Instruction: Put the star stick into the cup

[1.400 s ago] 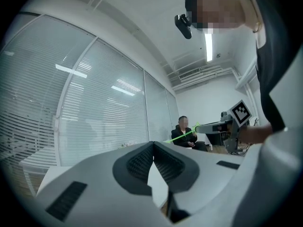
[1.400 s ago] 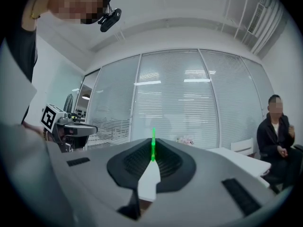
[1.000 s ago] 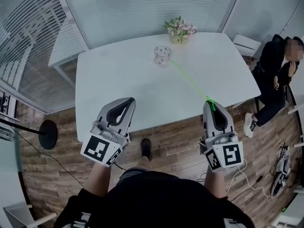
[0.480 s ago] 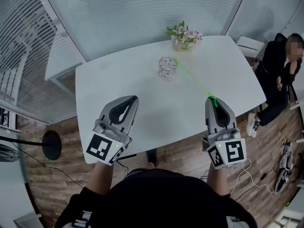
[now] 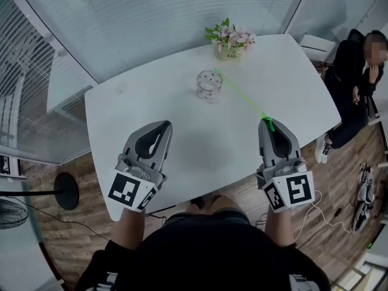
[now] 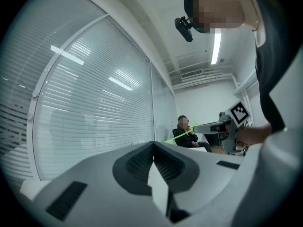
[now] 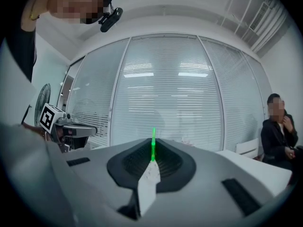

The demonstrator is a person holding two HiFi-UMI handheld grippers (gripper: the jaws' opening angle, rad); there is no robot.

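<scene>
Here the right tool (image 5: pixel 265 121) is clamped on the near end of the green star stick (image 5: pixel 240 96) — the thin rod runs far and left over the white desk (image 5: pixel 139 108), and its far tip shows just beside the far rim of the clear cup (image 5: pixel 208 85). The left tool (image 5: pixel 165 126) hovers over the desk's near left part, jaws together with nothing between them. A bunch of flowers (image 5: pixel 228 38) stands at the far edge, beyond the cup.

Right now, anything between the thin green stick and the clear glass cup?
Nothing visible. The thin green stick, clamped in the right gripper, reaches across bare white table, its tip beside the rim of the clear glass cup. The flower pot stands beyond the cup.
</scene>
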